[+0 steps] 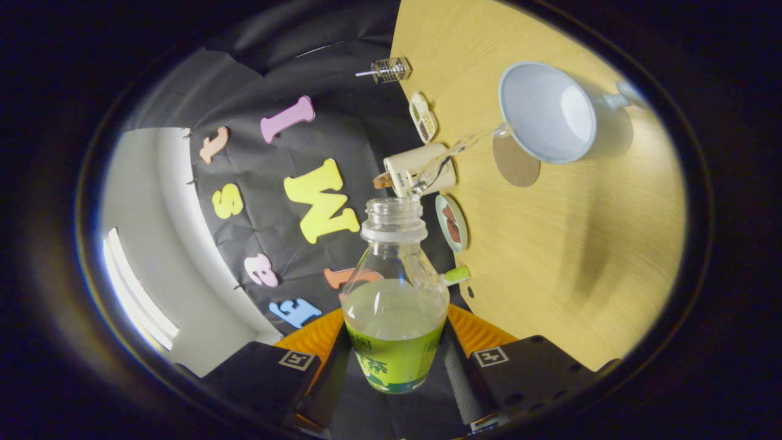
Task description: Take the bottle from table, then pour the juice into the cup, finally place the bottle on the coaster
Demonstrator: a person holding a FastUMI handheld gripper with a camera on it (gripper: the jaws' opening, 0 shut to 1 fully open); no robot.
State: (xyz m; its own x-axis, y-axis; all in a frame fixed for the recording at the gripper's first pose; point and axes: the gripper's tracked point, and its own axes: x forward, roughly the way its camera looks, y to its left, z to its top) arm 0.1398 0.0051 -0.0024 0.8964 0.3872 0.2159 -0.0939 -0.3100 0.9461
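Jaws clench the tilted bottle [394, 318] by its body, its long axis aiming the open neck toward the cup [550, 116] beyond, a thin stream bridging them.

A pale wood-grain table [550, 256] takes up one side of the tilted scene, its surface lit warmly and crossed by soft shadows. Behind it hangs the black cloth wall [360, 128] of the booth, creased and wrinkled, with folds showing where the sheets meet. Past the cloth's edge stands a plain white wall [153, 201], where a bright strip of light [131, 287] glows along a curved band.
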